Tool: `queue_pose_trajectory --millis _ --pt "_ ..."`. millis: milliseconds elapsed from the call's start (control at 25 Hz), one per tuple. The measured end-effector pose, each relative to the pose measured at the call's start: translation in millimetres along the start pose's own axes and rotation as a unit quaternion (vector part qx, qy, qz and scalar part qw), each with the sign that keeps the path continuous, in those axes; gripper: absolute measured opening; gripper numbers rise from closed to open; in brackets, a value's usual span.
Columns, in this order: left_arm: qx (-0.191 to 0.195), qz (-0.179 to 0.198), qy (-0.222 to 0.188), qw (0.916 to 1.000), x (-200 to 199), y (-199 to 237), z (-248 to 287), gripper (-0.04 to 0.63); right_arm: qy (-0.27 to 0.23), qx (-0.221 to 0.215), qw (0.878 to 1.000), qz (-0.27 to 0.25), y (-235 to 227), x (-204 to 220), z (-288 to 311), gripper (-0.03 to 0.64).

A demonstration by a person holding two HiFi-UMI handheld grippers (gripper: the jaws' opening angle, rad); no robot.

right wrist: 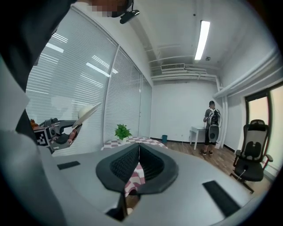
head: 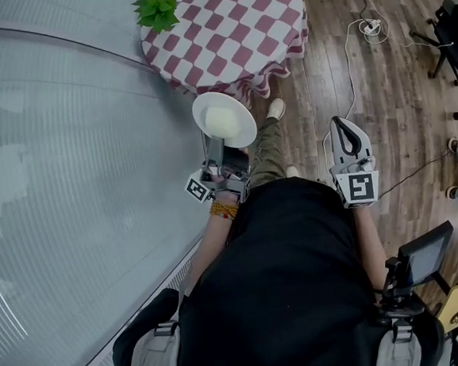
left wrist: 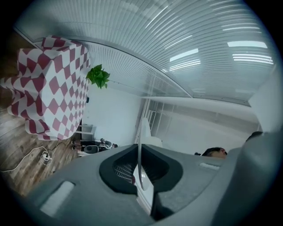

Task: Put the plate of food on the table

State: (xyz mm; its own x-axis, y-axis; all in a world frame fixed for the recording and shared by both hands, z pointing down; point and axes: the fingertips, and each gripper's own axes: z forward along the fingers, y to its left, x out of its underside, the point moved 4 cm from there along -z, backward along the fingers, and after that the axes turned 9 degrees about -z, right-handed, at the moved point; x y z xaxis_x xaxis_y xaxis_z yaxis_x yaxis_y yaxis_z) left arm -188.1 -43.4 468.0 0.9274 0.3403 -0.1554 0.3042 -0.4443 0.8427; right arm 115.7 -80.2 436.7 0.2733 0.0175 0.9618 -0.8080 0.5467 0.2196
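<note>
A white plate [head: 224,120] with a pale mound of food on it is held up in the air by its near rim, and my left gripper [head: 215,147] is shut on that rim. In the left gripper view the plate [left wrist: 140,170] shows edge-on as a thin white line pinched between the jaws. The round table [head: 227,27] with a red-and-white checked cloth stands just beyond the plate, which is not over it. My right gripper [head: 342,128] hangs over the wood floor, shut with nothing in it; its jaws meet in the right gripper view [right wrist: 138,148].
A small green plant [head: 156,8] sits on the table's left edge. A curved glass wall with blinds [head: 55,163] runs along the left. Cables and a power strip [head: 371,26] lie on the floor. An office chair [right wrist: 251,155] and another person [right wrist: 213,126] are at the room's far side.
</note>
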Motion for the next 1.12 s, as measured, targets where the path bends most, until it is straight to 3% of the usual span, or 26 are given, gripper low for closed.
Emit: queue_pose_trajectory --millis 240,400,800,1120 --pt "-0.002 -0.015 0.035 0.9993 -39 27 86 0.017 0.024 0.028 0.999 0.014 -31 -22 69 0.01" --pt "0.013 -0.029 0.051 0.9982 -67 40 132 0.017 0.035 0.013 0.999 0.004 -36 -36 123 0.01" --pt "0.006 -0.045 0.03 0.9986 -147 88 191 0.017 0.048 -0.005 0.999 0.005 -48 -44 229 0.01" --pt "0.001 -0.049 0.02 0.9986 -194 129 226 0.017 0.069 -0.001 0.998 0.0 -54 -42 275 0.011"
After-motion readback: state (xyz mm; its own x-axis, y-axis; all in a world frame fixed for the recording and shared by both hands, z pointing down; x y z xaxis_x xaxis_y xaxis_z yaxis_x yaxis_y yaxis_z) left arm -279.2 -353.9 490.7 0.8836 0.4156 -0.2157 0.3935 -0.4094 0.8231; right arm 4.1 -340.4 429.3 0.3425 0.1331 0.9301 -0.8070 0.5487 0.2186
